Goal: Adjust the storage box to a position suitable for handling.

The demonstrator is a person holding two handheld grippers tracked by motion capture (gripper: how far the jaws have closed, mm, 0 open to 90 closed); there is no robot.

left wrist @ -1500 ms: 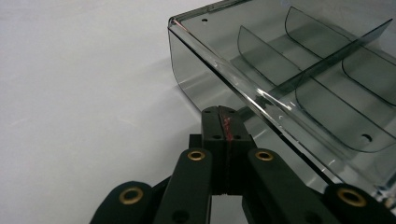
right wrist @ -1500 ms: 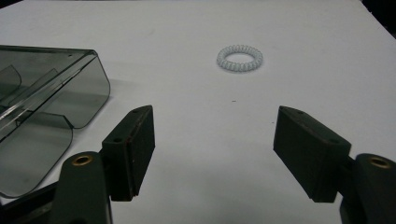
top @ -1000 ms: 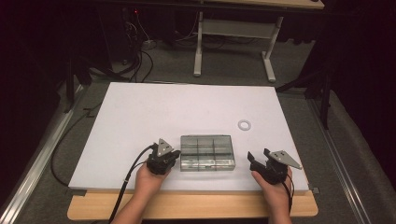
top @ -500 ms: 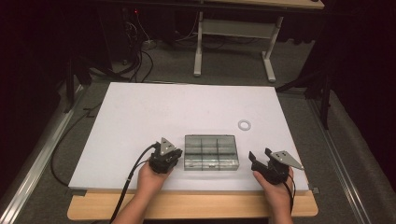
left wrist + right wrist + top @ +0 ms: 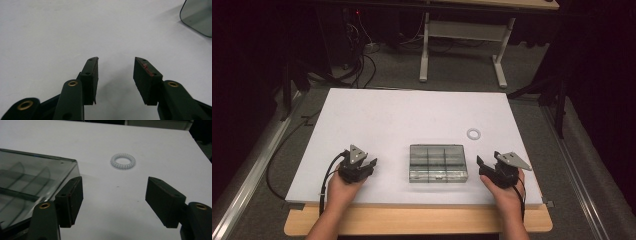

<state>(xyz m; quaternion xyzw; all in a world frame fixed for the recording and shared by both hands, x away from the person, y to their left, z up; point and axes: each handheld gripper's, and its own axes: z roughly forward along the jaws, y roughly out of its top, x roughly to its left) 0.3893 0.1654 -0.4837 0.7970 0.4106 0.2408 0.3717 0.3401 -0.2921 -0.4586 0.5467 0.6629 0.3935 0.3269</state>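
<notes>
The left tongs (image 5: 371, 163) had just been opening with nothing between them, away from the clear box (image 5: 437, 162), while the right tongs (image 5: 480, 165) waited wide and empty beside it, likely ready for the white ring (image 5: 474, 133).

A white table (image 5: 412, 115) with a bare wooden strip along its near edge carries a clear lidded compartment box (image 5: 437, 163) near its front middle and a small white coiled ring (image 5: 474, 133) lying apart at the box's two o'clock.
</notes>
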